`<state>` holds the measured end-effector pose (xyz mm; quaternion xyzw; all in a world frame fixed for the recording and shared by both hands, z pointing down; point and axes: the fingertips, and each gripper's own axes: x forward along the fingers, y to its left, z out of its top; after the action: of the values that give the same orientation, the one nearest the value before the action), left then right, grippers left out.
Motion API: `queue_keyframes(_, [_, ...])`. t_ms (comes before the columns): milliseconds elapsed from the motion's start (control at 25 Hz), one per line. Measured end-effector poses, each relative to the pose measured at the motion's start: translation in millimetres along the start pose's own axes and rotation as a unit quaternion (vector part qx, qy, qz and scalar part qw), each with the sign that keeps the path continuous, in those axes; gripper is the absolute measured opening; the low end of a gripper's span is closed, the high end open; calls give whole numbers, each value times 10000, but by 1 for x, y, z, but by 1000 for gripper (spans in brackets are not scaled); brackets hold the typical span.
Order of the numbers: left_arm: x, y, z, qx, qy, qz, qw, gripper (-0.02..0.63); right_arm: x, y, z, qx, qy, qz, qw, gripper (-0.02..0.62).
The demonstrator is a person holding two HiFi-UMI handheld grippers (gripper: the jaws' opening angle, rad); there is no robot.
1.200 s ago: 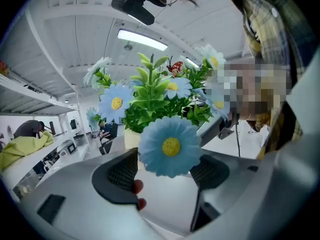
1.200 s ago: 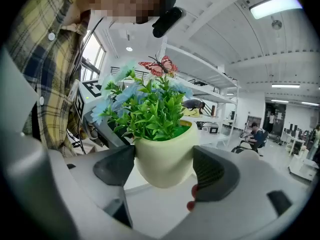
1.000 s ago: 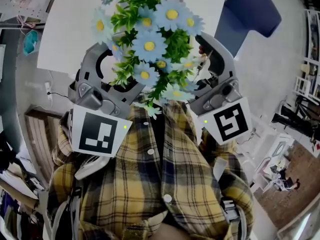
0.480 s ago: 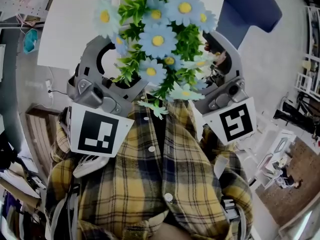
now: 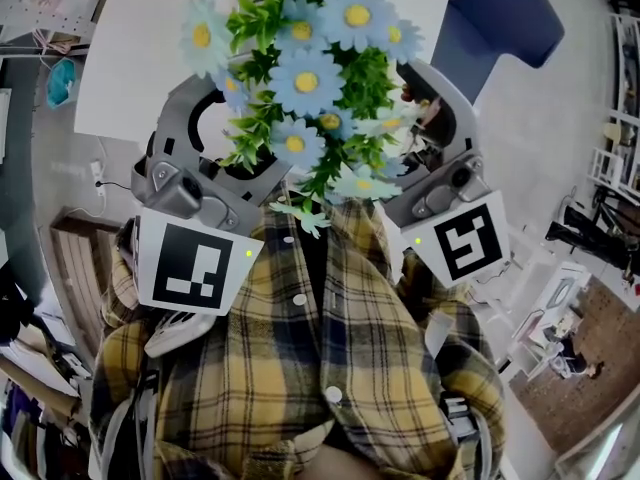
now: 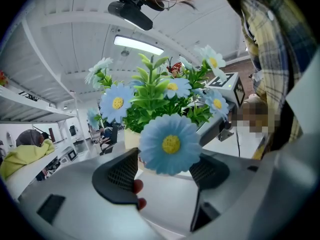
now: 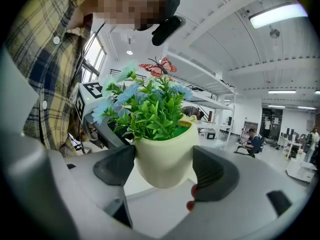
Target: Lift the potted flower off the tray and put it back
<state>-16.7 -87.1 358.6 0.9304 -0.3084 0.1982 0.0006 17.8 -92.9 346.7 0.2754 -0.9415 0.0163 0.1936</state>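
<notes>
The potted flower [image 5: 300, 78], blue daisies over green leaves, is held up in the air close to the person's chest. Its cream pot [image 7: 165, 154] sits between the jaws of my right gripper [image 7: 164, 170], and both pads press its sides. In the head view the right gripper [image 5: 425, 133] flanks the plant on the right and my left gripper [image 5: 215, 153] on the left. In the left gripper view a big daisy [image 6: 170, 144] covers the gap of the left gripper [image 6: 165, 170]; only an edge of the pot [image 6: 131, 138] shows. No tray is in view.
A white table [image 5: 130, 58] lies far below the plant. A blue chair [image 5: 500, 28] stands at its right. The person's yellow plaid shirt [image 5: 320, 348] fills the lower head view. Shelves and clutter line the floor's edges.
The plant and both grippers rose a little in the head view, then drifted slightly left. The hold on the pot looks unchanged.
</notes>
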Motion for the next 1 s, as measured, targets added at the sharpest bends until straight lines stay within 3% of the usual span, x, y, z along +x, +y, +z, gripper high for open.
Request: queue_keyframes(1000, [0,1,0,26,17,15,10000,314,1,0,0,23,-20,-14,10000,351])
